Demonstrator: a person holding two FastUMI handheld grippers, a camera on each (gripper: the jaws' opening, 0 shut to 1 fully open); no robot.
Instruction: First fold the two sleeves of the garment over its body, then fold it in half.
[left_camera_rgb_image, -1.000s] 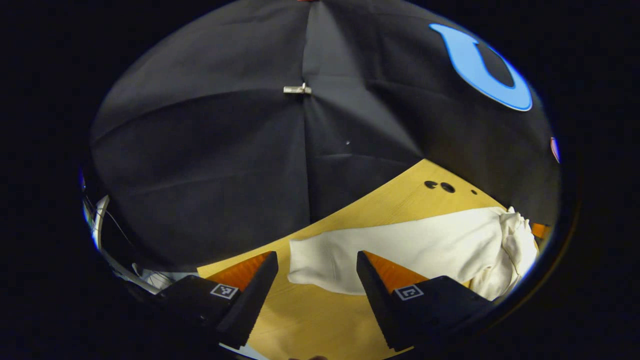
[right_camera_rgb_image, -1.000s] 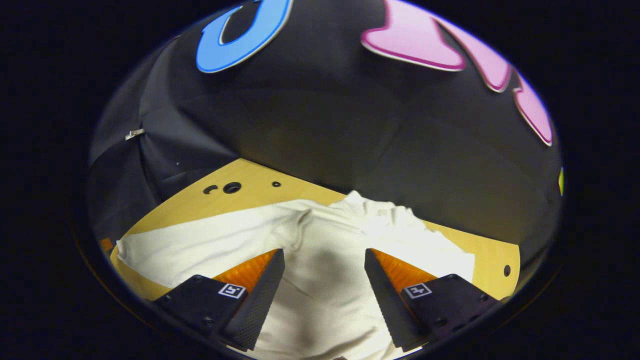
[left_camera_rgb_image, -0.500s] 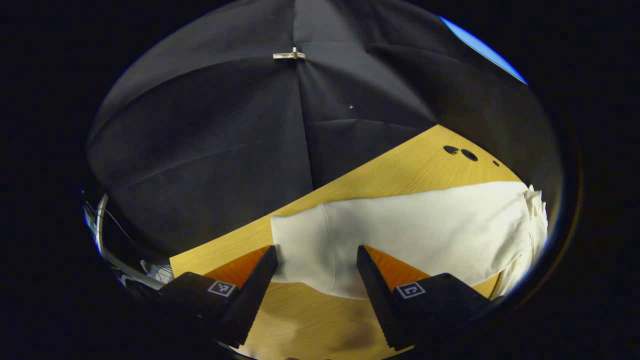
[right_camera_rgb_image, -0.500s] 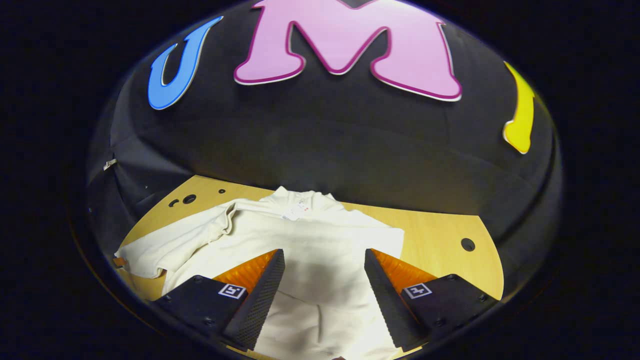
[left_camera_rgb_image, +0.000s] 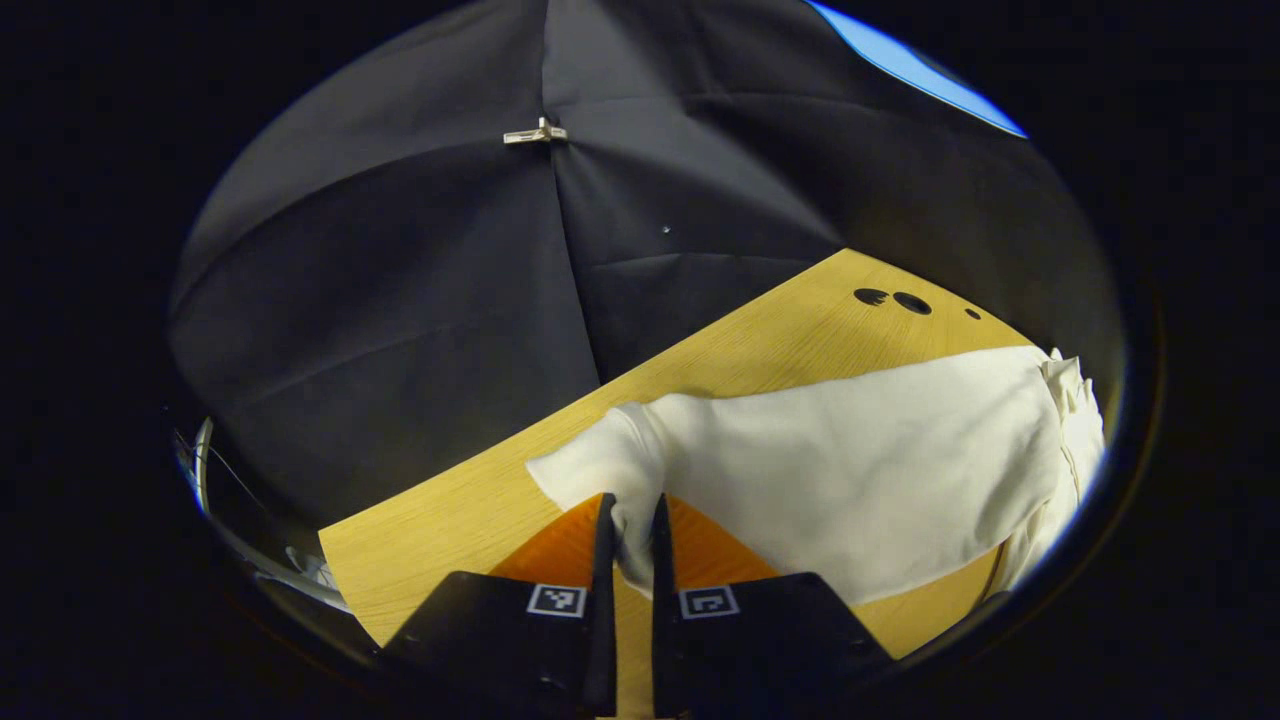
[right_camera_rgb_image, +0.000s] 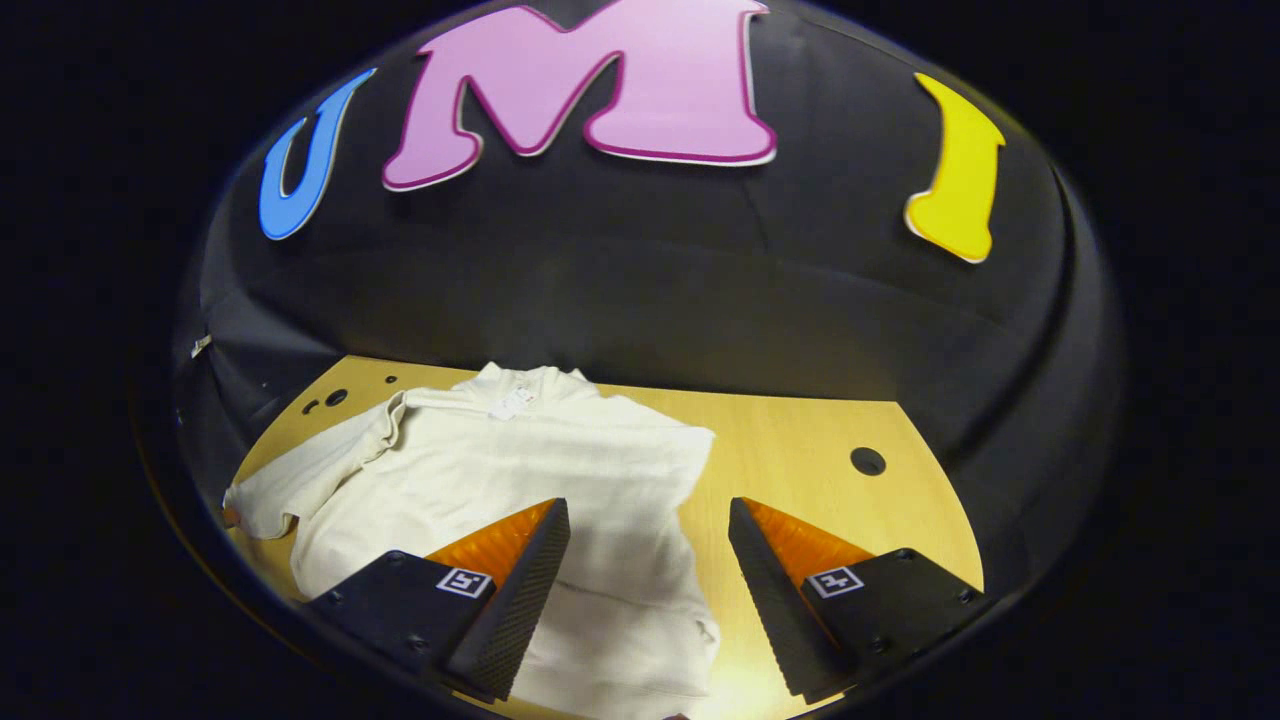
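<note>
A cream-white garment (right_camera_rgb_image: 520, 480) lies spread on the wooden table (right_camera_rgb_image: 800, 440), its collar end toward the black booth wall (right_camera_rgb_image: 640, 290) and a small tag (right_camera_rgb_image: 513, 402) showing at the neck. The cloth is soft and thick, with gentle wrinkles. In the right gripper view one sleeve (right_camera_rgb_image: 300, 475) reaches out flat to the side of the body away from the table's round hole (right_camera_rgb_image: 867, 461); the body edge nearer that hole is straight, with bare wood between them.

In the left gripper view the left gripper (left_camera_rgb_image: 629, 535) has its fingers drawn narrow, pinching the cuff of the sleeve (left_camera_rgb_image: 830, 450), whose end bunches up just beyond the fingertips; the rest of the sleeve runs back across the table toward the body.

The right gripper (right_camera_rgb_image: 648, 545) hangs wide apart over the garment's lower body, holding nothing
</note>
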